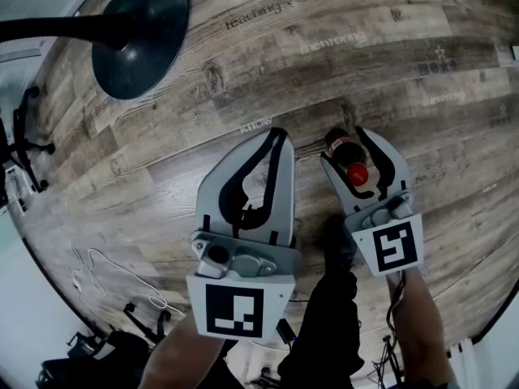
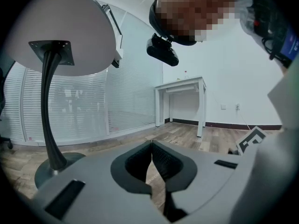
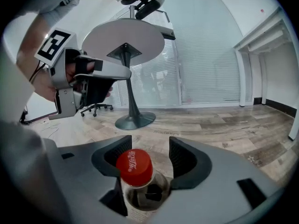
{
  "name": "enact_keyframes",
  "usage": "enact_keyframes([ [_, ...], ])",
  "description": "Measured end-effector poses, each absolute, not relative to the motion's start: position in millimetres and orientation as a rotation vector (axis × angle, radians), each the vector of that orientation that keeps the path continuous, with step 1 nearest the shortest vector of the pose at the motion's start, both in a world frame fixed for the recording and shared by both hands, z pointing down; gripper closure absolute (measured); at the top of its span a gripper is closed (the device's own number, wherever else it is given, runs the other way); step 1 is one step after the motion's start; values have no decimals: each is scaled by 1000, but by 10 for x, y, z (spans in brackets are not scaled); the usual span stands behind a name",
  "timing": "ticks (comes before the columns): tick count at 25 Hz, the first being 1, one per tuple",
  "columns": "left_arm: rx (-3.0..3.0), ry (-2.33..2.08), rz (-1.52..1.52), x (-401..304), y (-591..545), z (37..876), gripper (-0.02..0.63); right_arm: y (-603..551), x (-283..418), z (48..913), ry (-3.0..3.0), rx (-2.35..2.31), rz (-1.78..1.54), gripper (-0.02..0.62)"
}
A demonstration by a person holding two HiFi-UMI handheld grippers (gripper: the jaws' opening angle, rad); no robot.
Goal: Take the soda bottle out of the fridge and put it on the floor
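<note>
The soda bottle (image 1: 358, 173), dark with a red cap, stands between the jaws of my right gripper (image 1: 349, 146) over the wooden floor (image 1: 365, 63). In the right gripper view the red cap (image 3: 134, 167) sits close to the left pad, and a gap shows between the bottle and the right pad (image 3: 180, 160); my right gripper (image 3: 149, 146) is open around the bottle. My left gripper (image 1: 274, 136) hovers to the left of it, shut and empty. In the left gripper view its tips (image 2: 152, 146) meet with only floor beyond.
A round table's dark base (image 1: 142, 35) rests on the floor at the far left, its column (image 2: 49, 111) close by the left gripper. An office chair (image 1: 20, 144) and loose cables (image 1: 97, 274) lie at the left edge. A white desk (image 2: 180, 85) stands by the wall.
</note>
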State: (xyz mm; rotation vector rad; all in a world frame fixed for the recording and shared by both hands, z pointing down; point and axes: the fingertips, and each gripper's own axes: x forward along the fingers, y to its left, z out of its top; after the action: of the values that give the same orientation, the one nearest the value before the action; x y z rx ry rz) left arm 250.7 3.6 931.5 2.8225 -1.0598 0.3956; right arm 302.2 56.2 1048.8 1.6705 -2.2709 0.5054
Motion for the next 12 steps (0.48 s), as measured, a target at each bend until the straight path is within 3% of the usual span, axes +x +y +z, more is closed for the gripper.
enact_keyframes([
  [12, 2832, -1051, 372, 2462, 107, 9238, 588, 625, 2943, 10350, -2263, 1692, 458, 331],
])
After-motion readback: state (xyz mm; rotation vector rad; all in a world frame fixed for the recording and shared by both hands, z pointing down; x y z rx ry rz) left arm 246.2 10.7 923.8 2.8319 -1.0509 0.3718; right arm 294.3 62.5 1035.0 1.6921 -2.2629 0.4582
